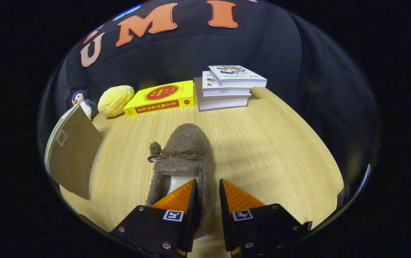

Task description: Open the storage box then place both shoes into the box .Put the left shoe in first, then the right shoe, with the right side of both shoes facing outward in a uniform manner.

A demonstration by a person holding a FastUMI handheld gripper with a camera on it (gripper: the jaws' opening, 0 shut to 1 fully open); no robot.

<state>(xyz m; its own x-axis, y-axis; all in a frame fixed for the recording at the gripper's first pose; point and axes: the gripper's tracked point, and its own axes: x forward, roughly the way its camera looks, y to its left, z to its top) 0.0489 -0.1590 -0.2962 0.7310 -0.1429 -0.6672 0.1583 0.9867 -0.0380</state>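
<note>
In the gripper view, the tool [208,188] is closed to a narrow gap on the right wall of the brown fuzzy shoe [184,154] at its heel opening: one finger inside, one outside. The shoe lies on the bench [277,154], toe pointing away. The storage box's brown flap [73,154] stands to the left. Beyond lie a yellow book [160,97], stacked books [227,87], a yellow plush [115,101] and a penguin toy [83,102]. Bare bench spreads to the right.
</note>
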